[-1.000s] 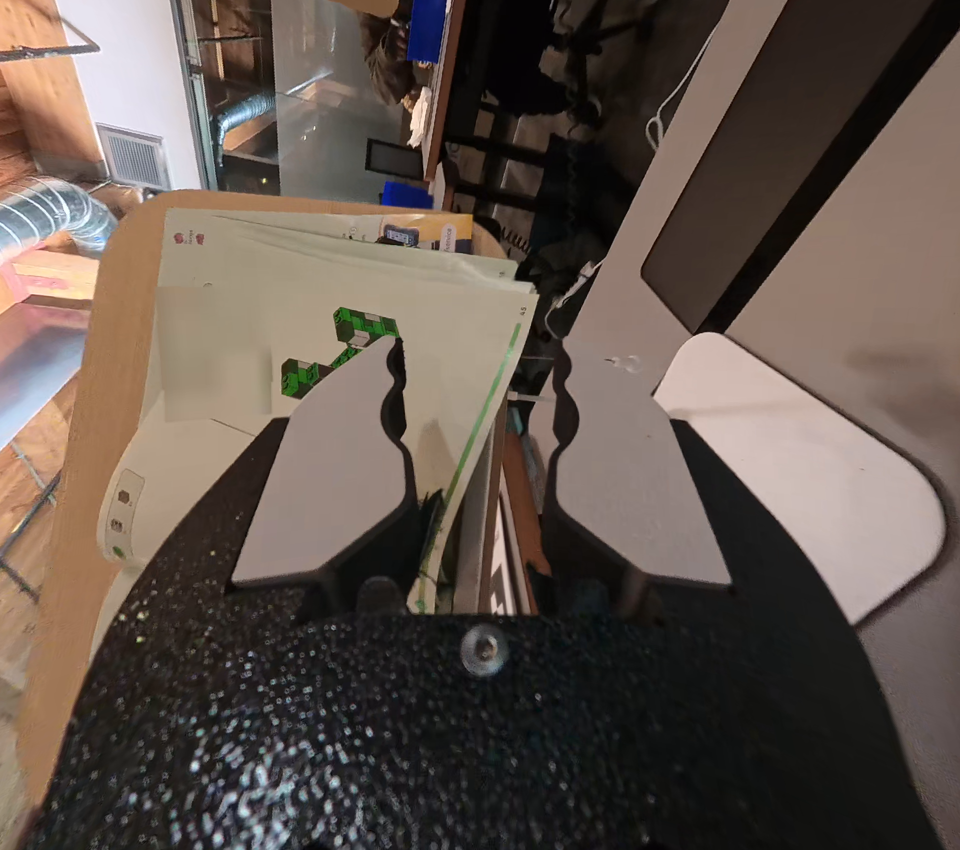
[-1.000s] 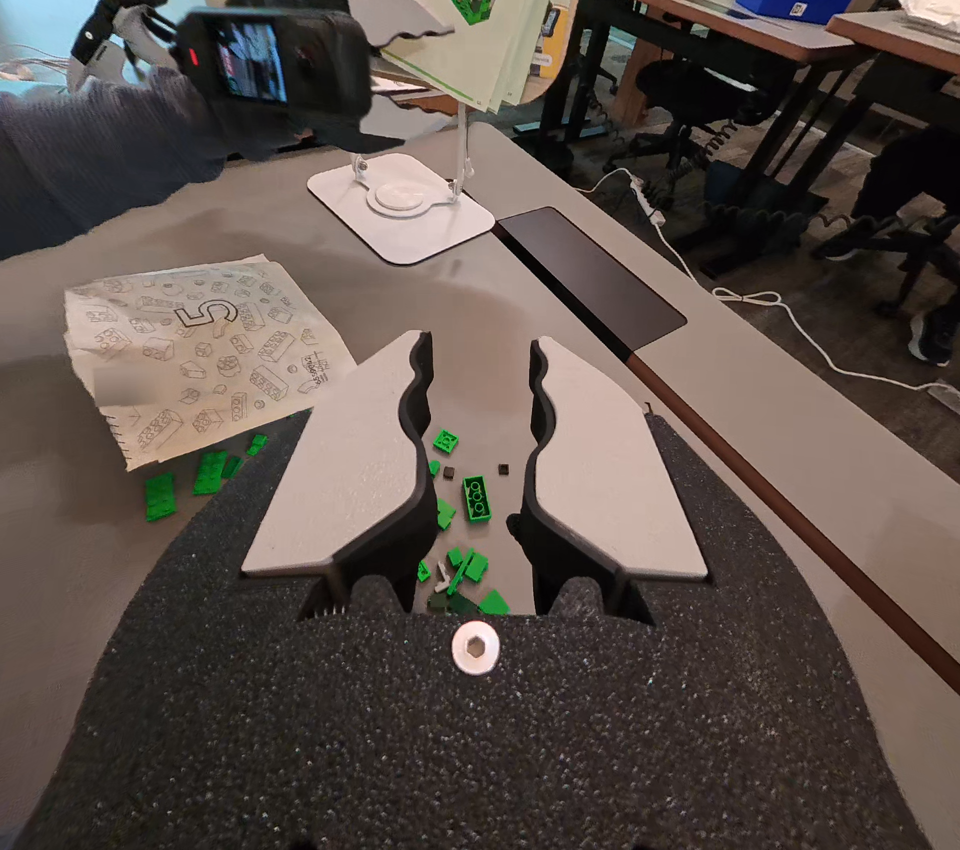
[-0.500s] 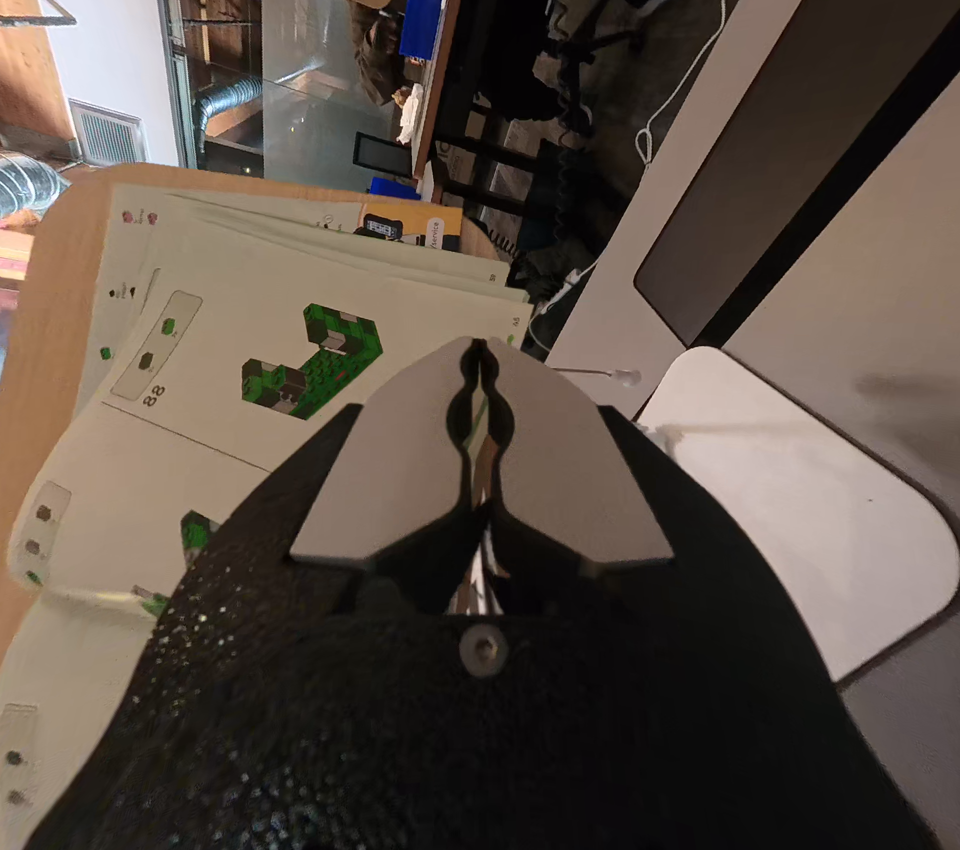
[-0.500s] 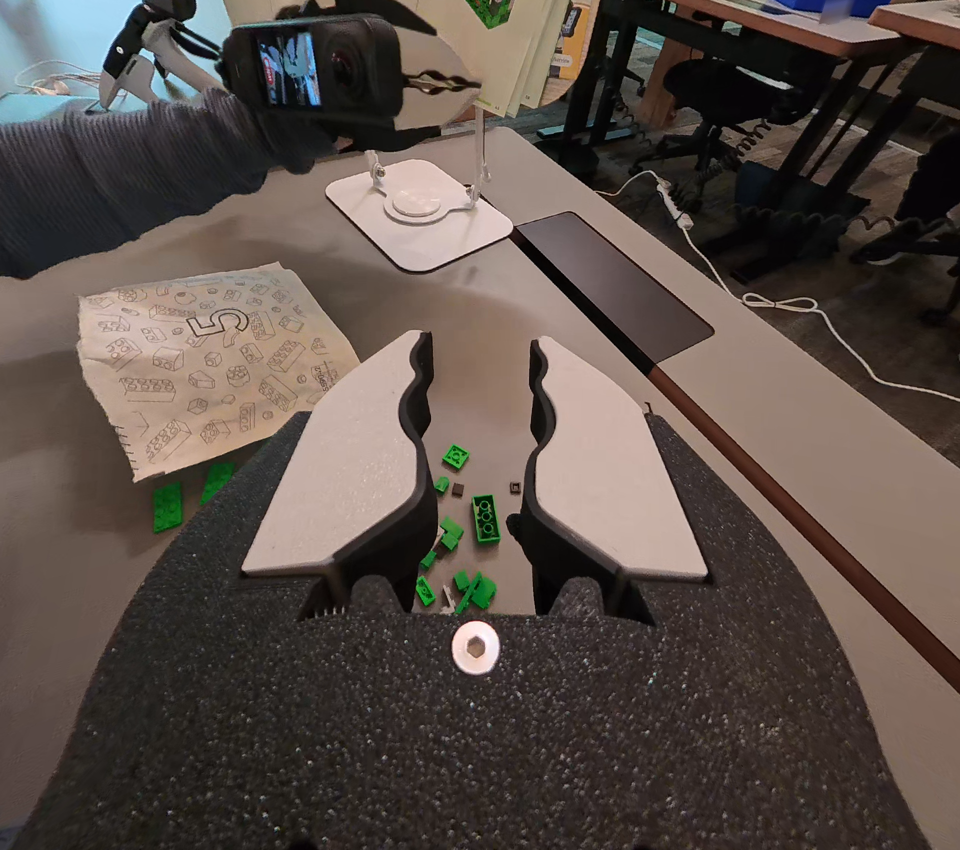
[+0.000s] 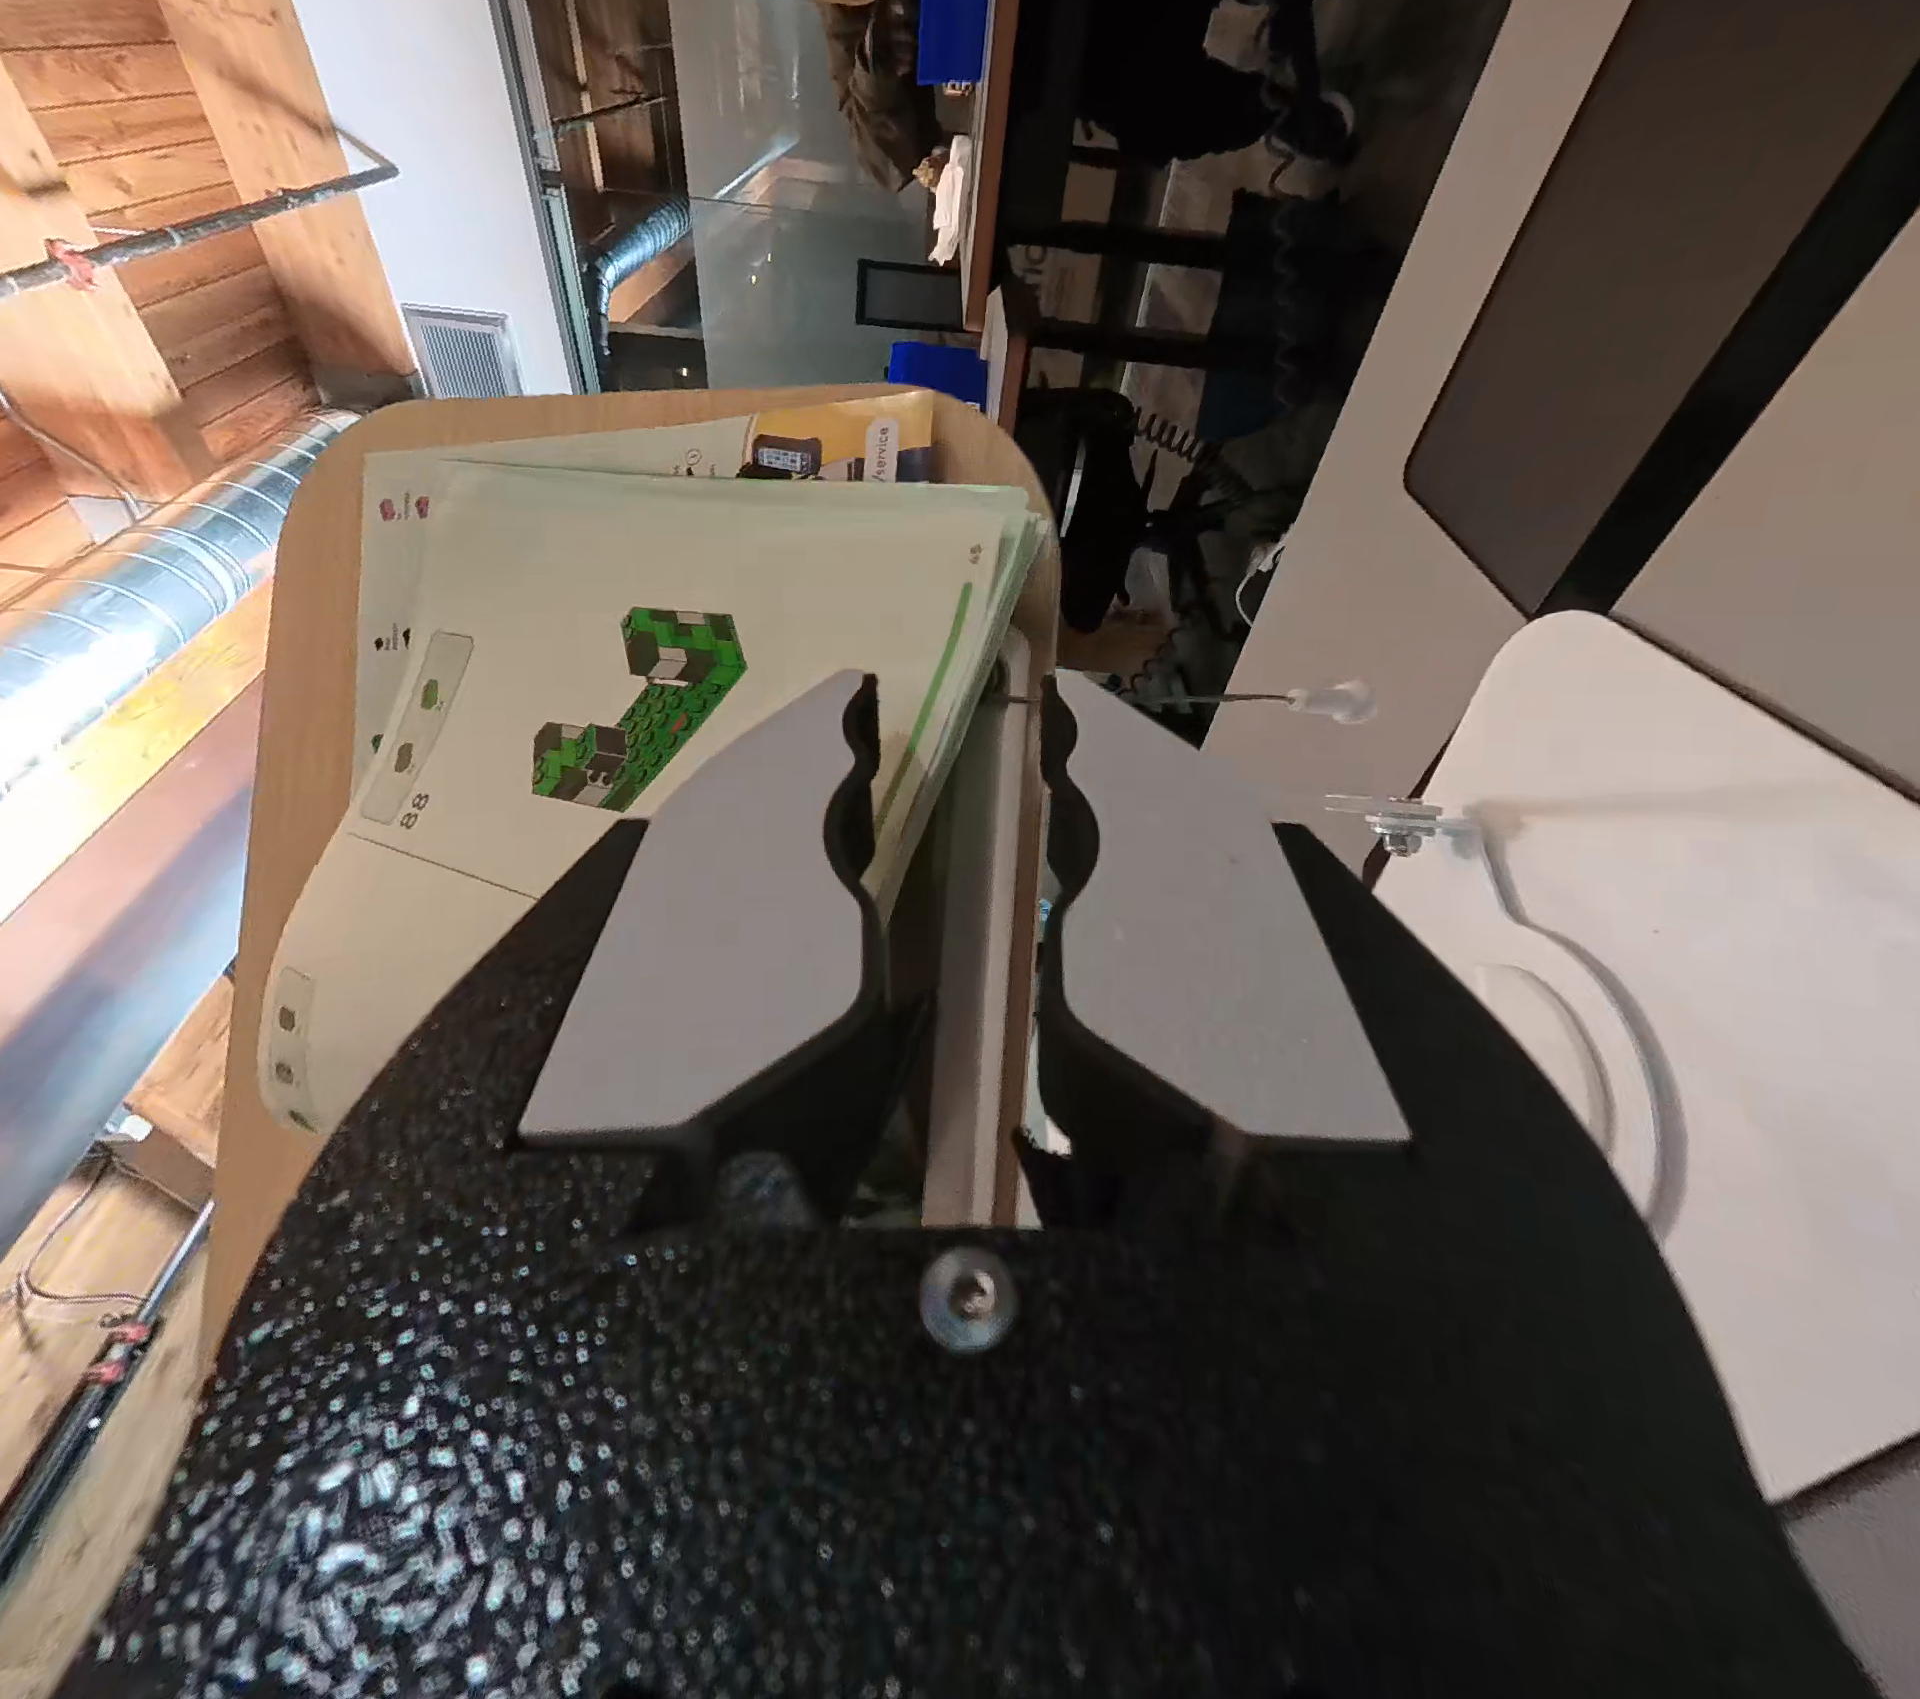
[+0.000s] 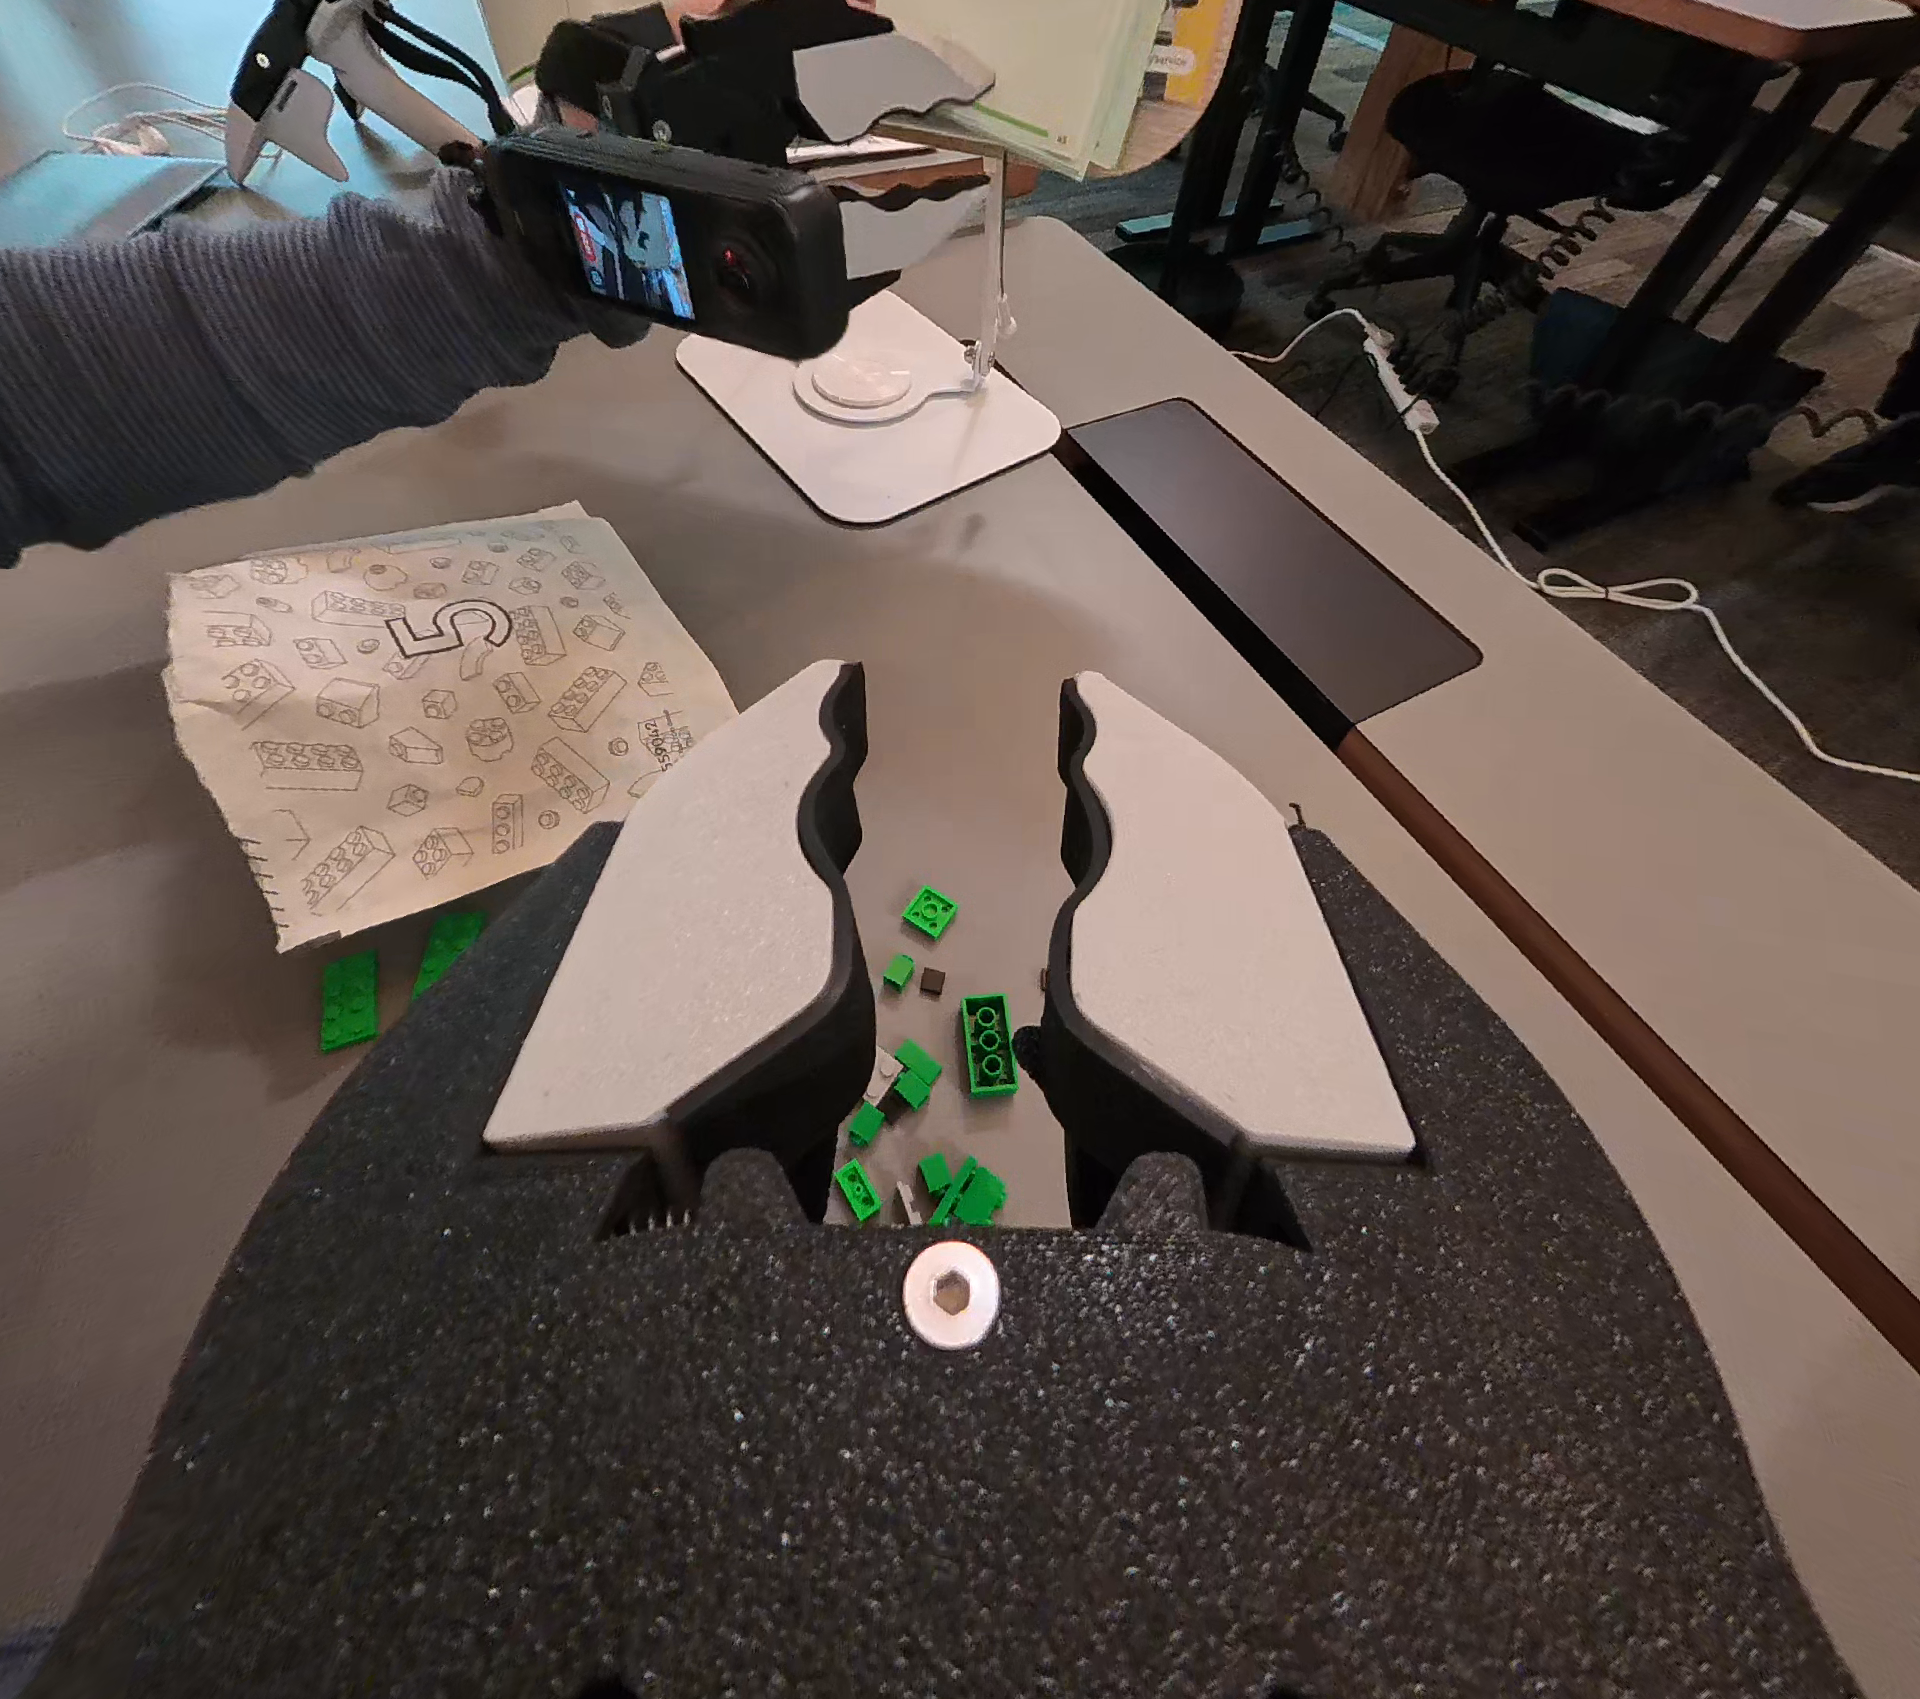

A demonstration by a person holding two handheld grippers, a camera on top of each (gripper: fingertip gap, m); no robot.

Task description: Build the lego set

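Down on the grey table (image 6: 1351, 974), loose green lego pieces (image 6: 987, 1044) are lying beneath the right gripper (image 6: 961, 719), gaping empty. Farther off, the left gripper (image 5: 956, 693) is gaping around the propped instruction booklet's (image 5: 665, 610) page edges.

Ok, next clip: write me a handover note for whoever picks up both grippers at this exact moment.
Left hand-held gripper: open, empty, raised at the lower edge of the instruction booklet on its wooden stand.
Right hand-held gripper: open, empty, hovering over the loose green bricks on the grey table.
Printed paper bag lies flat to the left, two green plates beside it.
Done: bag emptied, booklet open at a build step.
Left: no assembled model in view; pick and join bricks.
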